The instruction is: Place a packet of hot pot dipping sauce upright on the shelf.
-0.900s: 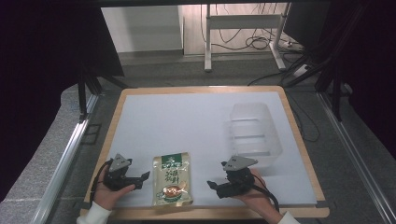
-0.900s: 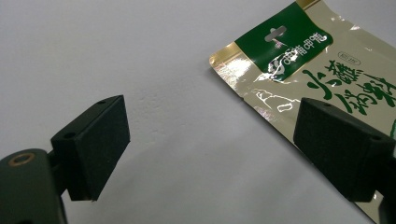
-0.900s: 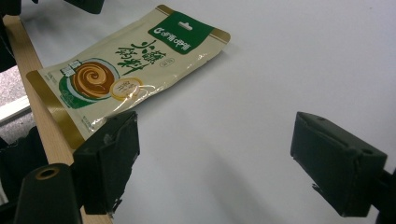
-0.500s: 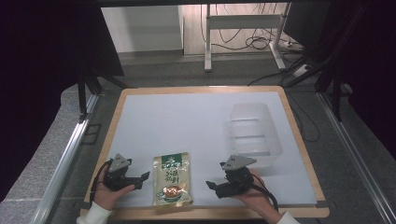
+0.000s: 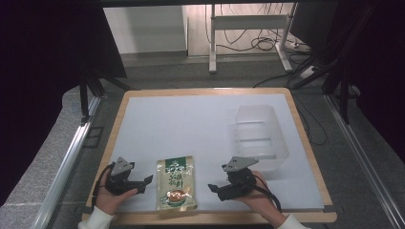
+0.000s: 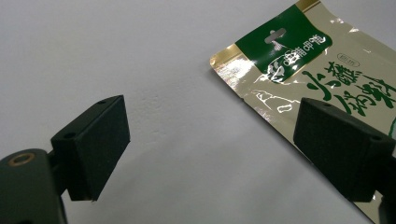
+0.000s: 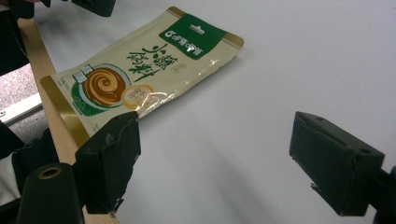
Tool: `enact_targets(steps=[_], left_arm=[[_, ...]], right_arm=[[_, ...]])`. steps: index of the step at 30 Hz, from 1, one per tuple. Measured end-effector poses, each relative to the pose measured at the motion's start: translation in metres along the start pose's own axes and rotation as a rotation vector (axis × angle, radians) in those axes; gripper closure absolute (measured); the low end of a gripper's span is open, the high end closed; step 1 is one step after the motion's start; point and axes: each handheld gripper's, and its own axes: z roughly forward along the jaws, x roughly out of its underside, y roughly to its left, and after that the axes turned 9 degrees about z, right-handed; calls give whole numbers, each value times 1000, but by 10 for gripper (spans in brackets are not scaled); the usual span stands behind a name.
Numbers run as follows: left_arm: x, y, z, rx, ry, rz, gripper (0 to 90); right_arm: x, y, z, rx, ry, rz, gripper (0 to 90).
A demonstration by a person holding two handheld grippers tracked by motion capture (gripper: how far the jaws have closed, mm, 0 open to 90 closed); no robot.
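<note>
Both grippers open, flanking flat sauce pouch (image 5: 177, 182) w/o touching.

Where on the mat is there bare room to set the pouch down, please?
The whole far-left stretch of the white mat, between the wooden frame and the clear container, is bare. It is crowded near the front edge: left claw, pouch, right claw.

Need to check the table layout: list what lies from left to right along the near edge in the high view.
Left gripper → flat green-and-gold foil sauce pouch → right gripper → clear plastic rectangular bin, set farther back.
</note>
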Motion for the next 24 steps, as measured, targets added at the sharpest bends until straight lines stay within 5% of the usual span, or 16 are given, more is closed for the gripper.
enact_targets(steps=[24], left_arm=[[0,-2,0,2,-5,1,107]], right_arm=[[-50,6,16,-37,-9,-46,169]])
